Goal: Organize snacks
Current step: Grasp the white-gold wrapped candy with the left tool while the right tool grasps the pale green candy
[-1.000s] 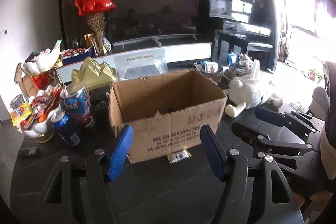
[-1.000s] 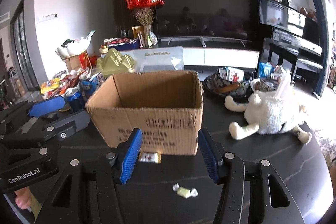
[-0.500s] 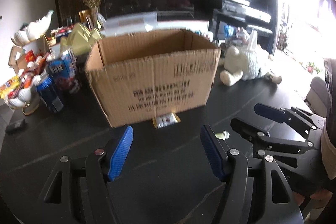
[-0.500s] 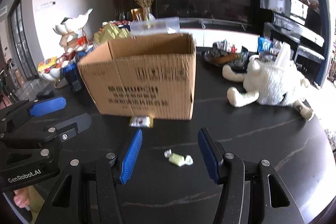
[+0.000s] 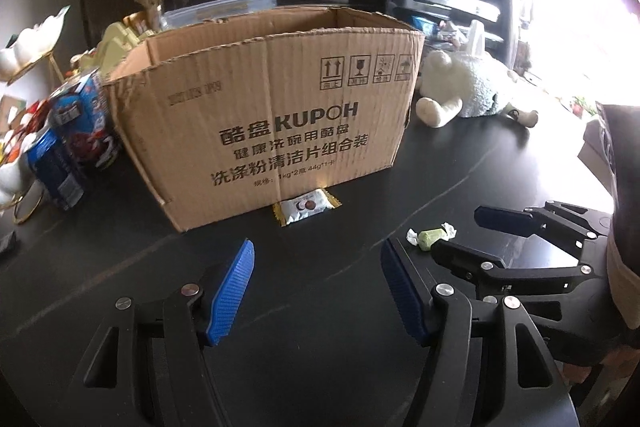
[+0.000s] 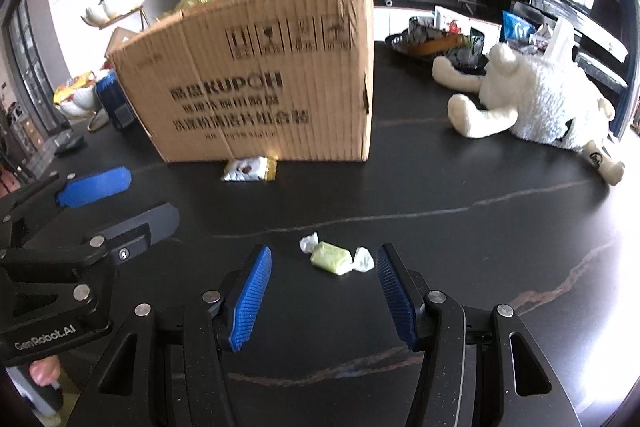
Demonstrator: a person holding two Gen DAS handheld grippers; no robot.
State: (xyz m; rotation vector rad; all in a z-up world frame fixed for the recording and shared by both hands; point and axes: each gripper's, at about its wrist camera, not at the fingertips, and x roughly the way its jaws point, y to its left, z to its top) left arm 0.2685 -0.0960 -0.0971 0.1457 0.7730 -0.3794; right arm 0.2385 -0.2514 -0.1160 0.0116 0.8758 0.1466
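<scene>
Now both tongs sit lower than a second ago, so the cardboard box (image 5: 272,115) looms larger. The right tongs (image 6: 324,281), spread and empty, flank the green candy (image 6: 332,257) in front of the box; the left tongs (image 5: 316,285), likewise spread, hover short of the white snack packet (image 5: 306,210) touching the box's base on the tabletop (image 6: 460,227).

I see an open cardboard box (image 5: 276,115) standing upright on the dark table, printed side toward me. A small white snack packet (image 5: 306,211) with gold ends lies flat against the foot of that box. A green candy (image 6: 336,257) in a clear twisted wrapper lies on its side, well in front of the box.
</scene>
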